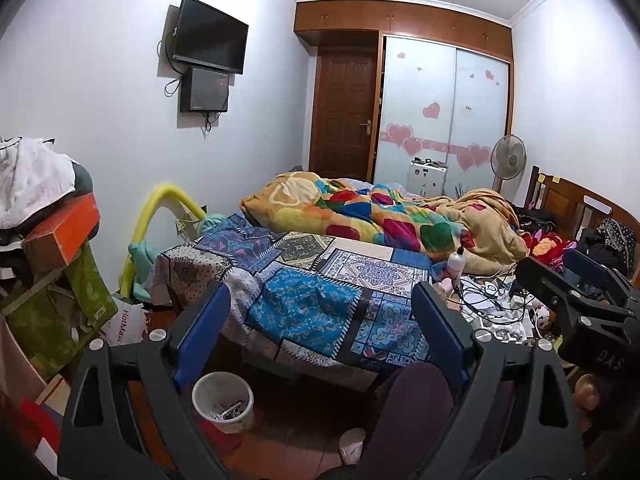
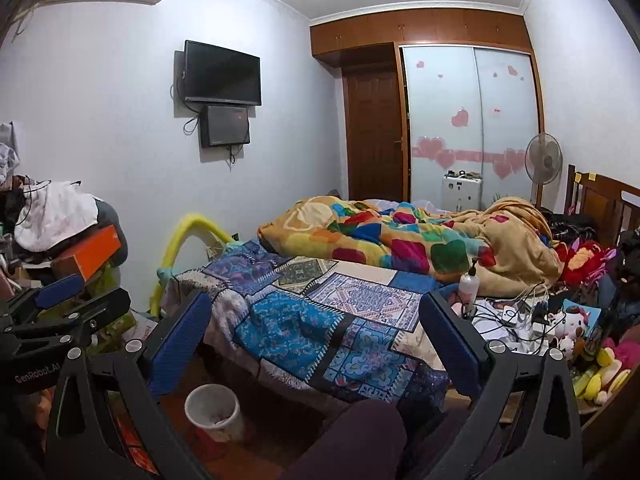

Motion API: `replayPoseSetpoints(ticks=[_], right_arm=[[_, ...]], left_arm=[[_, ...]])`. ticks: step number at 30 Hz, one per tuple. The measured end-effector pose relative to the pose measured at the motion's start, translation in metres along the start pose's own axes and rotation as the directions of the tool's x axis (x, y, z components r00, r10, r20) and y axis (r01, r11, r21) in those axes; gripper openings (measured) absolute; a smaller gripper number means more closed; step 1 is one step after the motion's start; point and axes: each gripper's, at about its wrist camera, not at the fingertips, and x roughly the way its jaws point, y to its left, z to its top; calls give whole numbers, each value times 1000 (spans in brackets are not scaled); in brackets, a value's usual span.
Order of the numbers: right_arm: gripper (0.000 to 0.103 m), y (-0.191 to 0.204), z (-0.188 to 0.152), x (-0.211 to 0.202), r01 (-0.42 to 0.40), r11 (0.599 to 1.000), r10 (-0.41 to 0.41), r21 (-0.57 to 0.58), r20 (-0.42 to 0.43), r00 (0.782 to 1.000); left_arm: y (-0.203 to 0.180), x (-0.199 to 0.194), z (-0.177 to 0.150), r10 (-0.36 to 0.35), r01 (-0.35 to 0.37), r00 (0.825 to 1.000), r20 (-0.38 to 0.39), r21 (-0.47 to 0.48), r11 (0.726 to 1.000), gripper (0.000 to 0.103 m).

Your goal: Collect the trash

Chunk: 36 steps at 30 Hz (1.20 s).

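A white trash bin stands on the floor at the foot of the bed, with pale scraps inside; the right wrist view shows the bin low and left of centre. My left gripper is open above the bed's corner, nothing between its blue fingers. Also open and empty, my right gripper hangs beside it, and the left wrist view catches this gripper at the right edge. The left gripper shows at the left edge of the right wrist view. Papers and cables litter the bed's right side.
A patchwork-covered bed fills the middle, with a colourful quilt heaped on it. A pump bottle stands near the clutter. Boxes and clothes pile up at the left. A person's knee in dark trousers is below the grippers.
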Motion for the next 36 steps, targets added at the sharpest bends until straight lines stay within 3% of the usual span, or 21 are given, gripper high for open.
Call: replayPoseSetpoints(ticks=[36], right_arm=[[103,0,8,-3,-8,1000,8,-27,-2,1000]], left_arm=[[6,1,-7,-6,6,1000,-8,-13,1000,93]])
